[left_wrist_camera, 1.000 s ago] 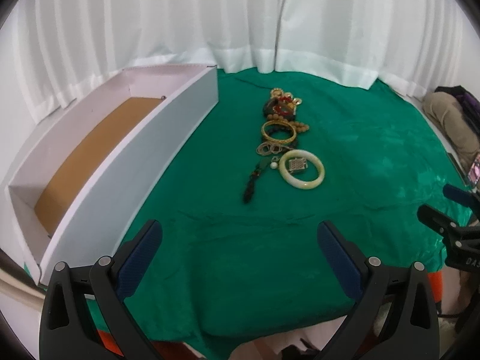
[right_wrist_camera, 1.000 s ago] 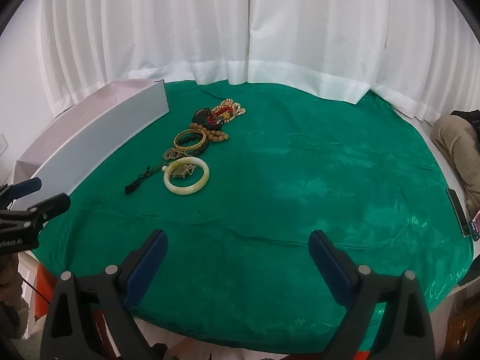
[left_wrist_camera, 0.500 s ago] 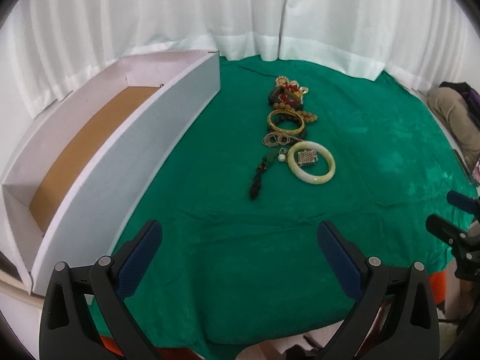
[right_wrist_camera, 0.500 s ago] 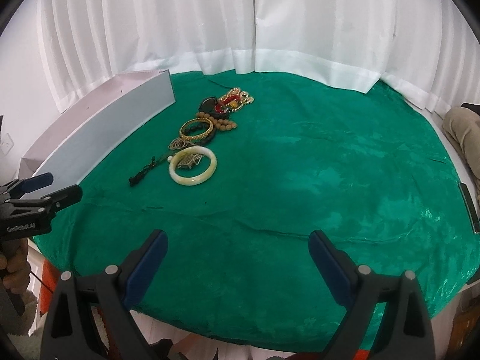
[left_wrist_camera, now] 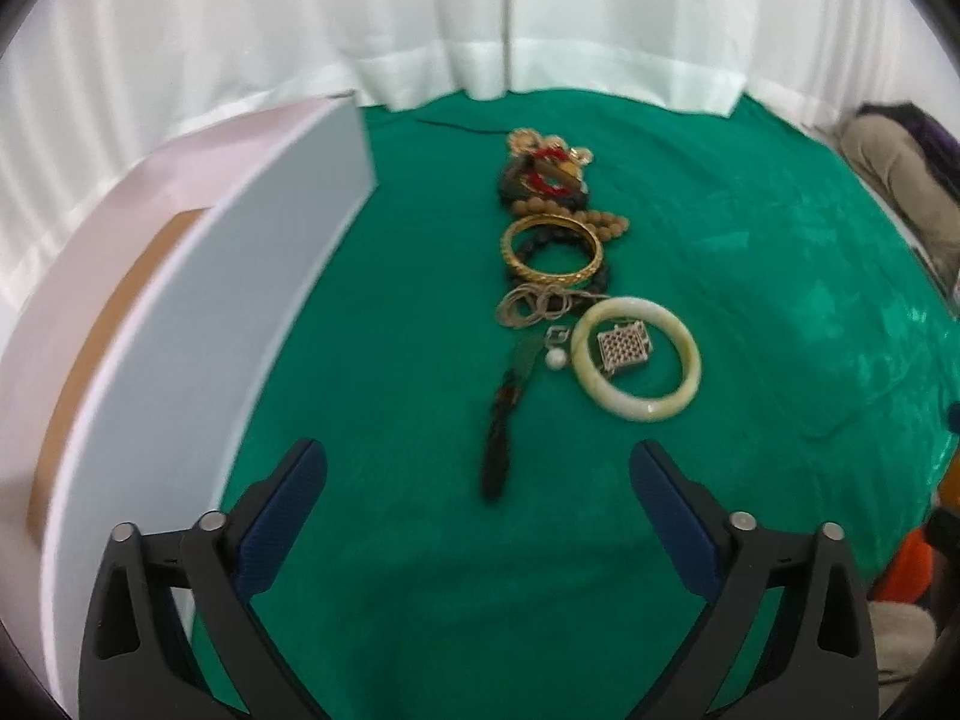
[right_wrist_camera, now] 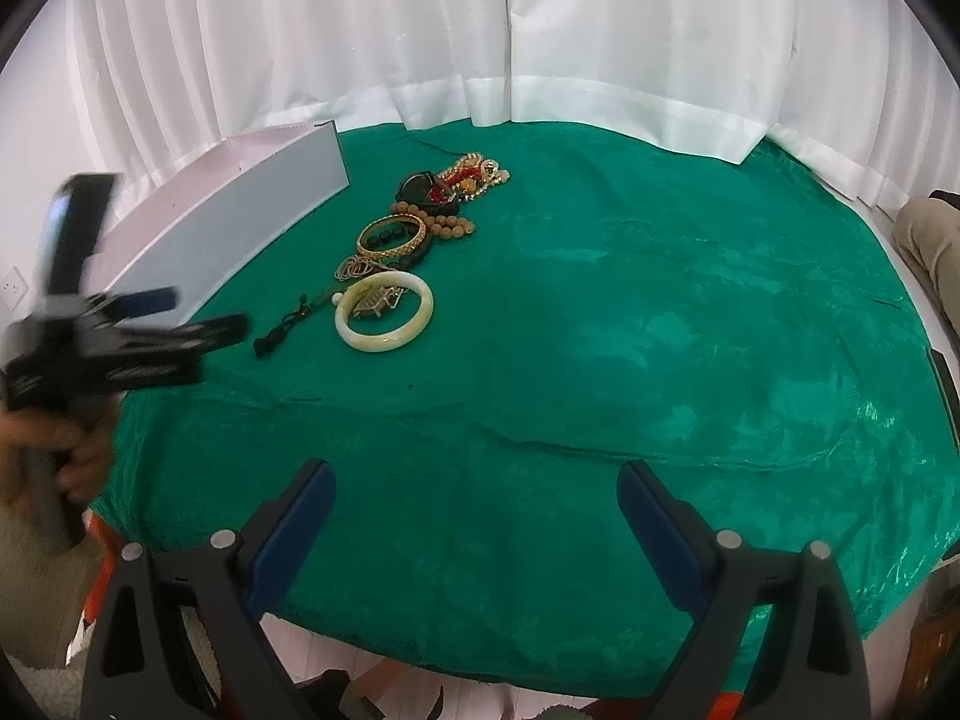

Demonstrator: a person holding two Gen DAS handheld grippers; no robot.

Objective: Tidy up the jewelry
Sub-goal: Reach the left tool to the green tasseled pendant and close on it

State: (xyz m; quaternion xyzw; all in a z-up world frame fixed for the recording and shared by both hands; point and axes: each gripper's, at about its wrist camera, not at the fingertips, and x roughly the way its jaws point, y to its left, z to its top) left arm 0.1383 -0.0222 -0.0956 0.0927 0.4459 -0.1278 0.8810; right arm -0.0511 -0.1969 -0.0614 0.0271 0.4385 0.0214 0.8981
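Green cloth point(left_wrist_camera: 750, 312) fills more of the view as the left gripper point(left_wrist_camera: 477, 474) swoops toward the dark tassel pendant point(left_wrist_camera: 504, 414), jaws just narrowed but open and empty, so pickup's probably next.

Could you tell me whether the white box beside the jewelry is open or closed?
Open. The white box has no lid on top, and the left wrist view looks over its wall to the brown floor inside. No jewelry shows in it.
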